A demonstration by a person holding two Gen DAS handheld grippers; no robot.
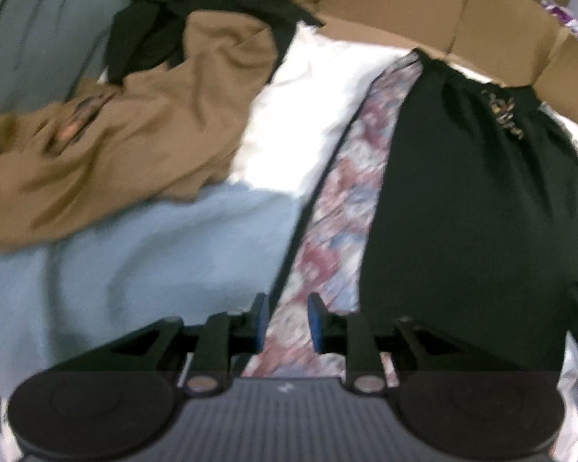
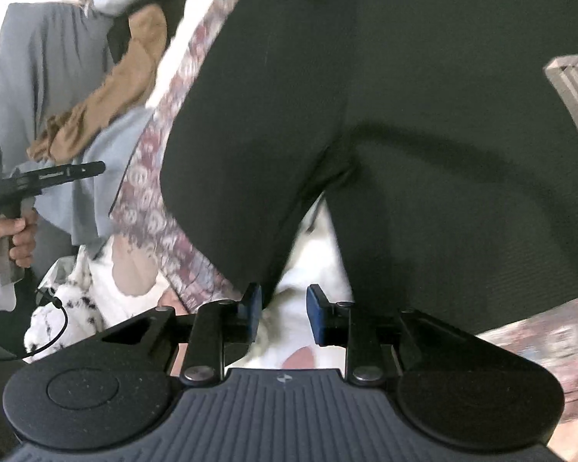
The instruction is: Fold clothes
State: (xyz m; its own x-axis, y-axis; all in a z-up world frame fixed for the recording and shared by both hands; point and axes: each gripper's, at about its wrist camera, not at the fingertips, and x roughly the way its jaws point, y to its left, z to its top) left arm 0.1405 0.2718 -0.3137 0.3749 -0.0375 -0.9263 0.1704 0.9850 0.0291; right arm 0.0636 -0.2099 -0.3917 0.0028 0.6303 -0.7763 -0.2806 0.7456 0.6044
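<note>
A pair of dark green trousers point(image 2: 385, 115) lies spread flat, filling the centre and right of the right wrist view, legs parting toward the lower middle of the frame. In the left wrist view the same trousers point(image 1: 462, 200) occupy the right half, the gathered waistband at upper right bearing a small gold mark too blurred to read. They rest on a patterned cloth point(image 1: 343, 208) in red, blue and white, which shows as a strip along their left edge. To the upper left sits a crumpled tan garment point(image 1: 135, 146) with a black garment point(image 1: 196, 19) above it, both on a pale blue sheet point(image 1: 146, 261). A cardboard box wall point(image 1: 443, 7) runs along the top.

The left tongs point(image 1: 288, 321) stand released, jaws parted with the patterned cloth showing in the gap, gripping nothing. The right tongs point(image 2: 283, 315) are likewise released, jaws apart over white fabric point(image 2: 312, 254) between the trouser legs; whether the tips touch the cloth cannot be told.

At the left edge of the right wrist view a hand point(image 2: 17, 238) grips the handle of the other tool. The left wrist view is motion-blurred. The trouser hems are cut off by the frame.
</note>
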